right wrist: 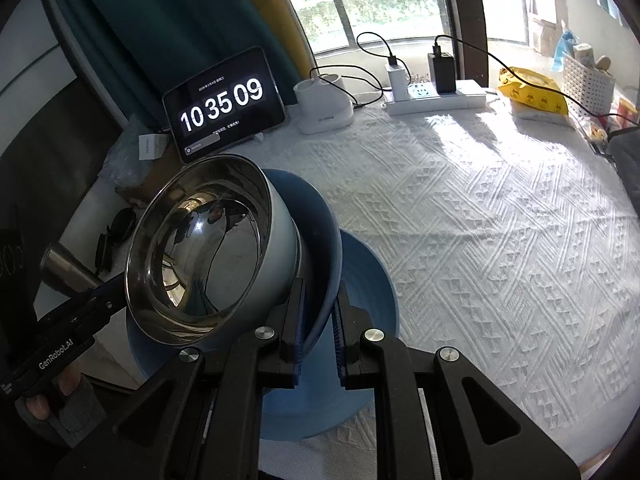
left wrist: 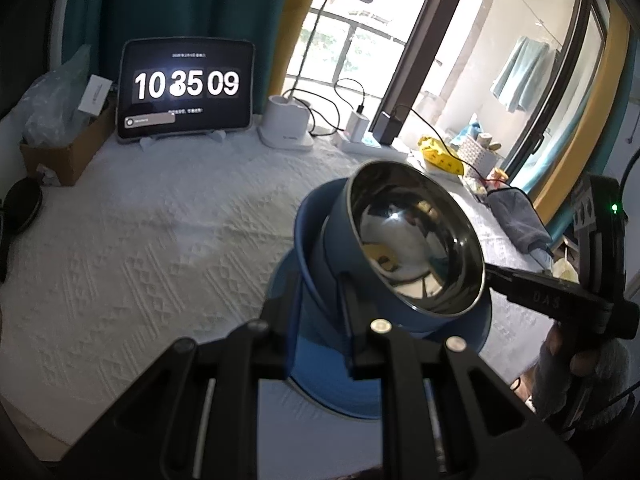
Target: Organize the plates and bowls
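Note:
A steel-lined bowl [left wrist: 416, 240] [right wrist: 200, 248] sits nested inside a dark blue bowl [left wrist: 308, 232] [right wrist: 316, 208]. Both are tilted on edge above a blue plate [left wrist: 460, 328] [right wrist: 368, 280] on the white tablecloth. My left gripper [left wrist: 320, 308] is shut on the blue bowl's rim, one finger outside it and one between the two bowls. From the opposite side my right gripper [right wrist: 320, 312] is shut on the same rim. Each gripper shows in the other's view, the right gripper [left wrist: 490, 270] and the left gripper [right wrist: 116, 294], with tips at the bowls' edge. Whether the bowls touch the plate is hidden.
A tablet clock [left wrist: 186, 88] [right wrist: 224, 104] stands at the table's back beside a white lamp base [left wrist: 286, 126] and a power strip [right wrist: 436, 98]. A cardboard box [left wrist: 68, 152] sits far left. A yellow bag [right wrist: 532, 96], white basket [right wrist: 588, 80] and grey cloth [left wrist: 520, 216] line the right.

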Tool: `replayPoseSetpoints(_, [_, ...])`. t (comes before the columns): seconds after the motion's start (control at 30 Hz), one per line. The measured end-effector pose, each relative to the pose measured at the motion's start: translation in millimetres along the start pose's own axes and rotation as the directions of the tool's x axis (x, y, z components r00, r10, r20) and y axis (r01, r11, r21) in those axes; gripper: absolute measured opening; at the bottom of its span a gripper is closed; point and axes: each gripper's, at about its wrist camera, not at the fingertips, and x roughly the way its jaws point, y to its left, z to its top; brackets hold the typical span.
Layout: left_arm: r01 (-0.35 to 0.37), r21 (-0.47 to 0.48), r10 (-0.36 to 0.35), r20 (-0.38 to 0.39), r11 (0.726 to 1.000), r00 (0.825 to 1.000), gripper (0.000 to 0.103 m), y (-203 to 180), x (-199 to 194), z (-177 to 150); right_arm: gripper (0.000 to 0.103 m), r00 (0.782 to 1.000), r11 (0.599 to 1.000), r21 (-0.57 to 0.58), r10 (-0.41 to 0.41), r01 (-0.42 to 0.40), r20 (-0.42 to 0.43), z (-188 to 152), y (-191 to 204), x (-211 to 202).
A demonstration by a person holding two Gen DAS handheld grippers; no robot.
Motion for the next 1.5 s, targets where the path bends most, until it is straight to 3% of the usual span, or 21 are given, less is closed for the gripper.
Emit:
replayPoseSetpoints(0.53, [0.009, 0.022, -0.009, -0.022, 1.0, 1.0, 0.017, -4, 12, -2, 0.015, 0.999, 0.999, 0.023, -0.03, 0.03, -0.014, -4, -8, -1])
replayPoseSetpoints(0.97, [-0.061, 0.087, 0.061, -0.002, 0.994, 0.998, 0.02, -13, 9, -6, 0.016, 0.999, 0.998, 0.044, -0.033, 0.032, 0.004, -6, -10, 1])
replayPoseSetpoints(1.17, [-0.083, 0.091, 0.084, 0.002, 0.992, 0.996, 0.021, -18, 4, -8, 0.026, 0.999, 0.996, 0.076, -0.042, 0.042, 0.003, -7, -15, 1])
replayPoseSetpoints(1.23, [-0.095, 0.083, 0.095, 0.001, 0.992, 0.995, 0.024, -17, 3, -10, 0.034, 0.999, 0.995, 0.092, -0.048, 0.048, 0.003, -8, -19, 2])
replayPoseSetpoints(1.37, [-0.105, 0.073, 0.106, -0.001, 0.992, 0.994, 0.03, -16, -1, -10, 0.039, 0.999, 0.993, 0.111, -0.041, 0.041, 0.004, -9, -22, 1])
replayPoseSetpoints(1.5, [-0.121, 0.052, 0.121, 0.005, 0.991, 0.993, 0.045, -15, -7, -11, 0.041, 0.999, 0.993, 0.108, -0.042, 0.04, 0.018, -10, -20, -4])
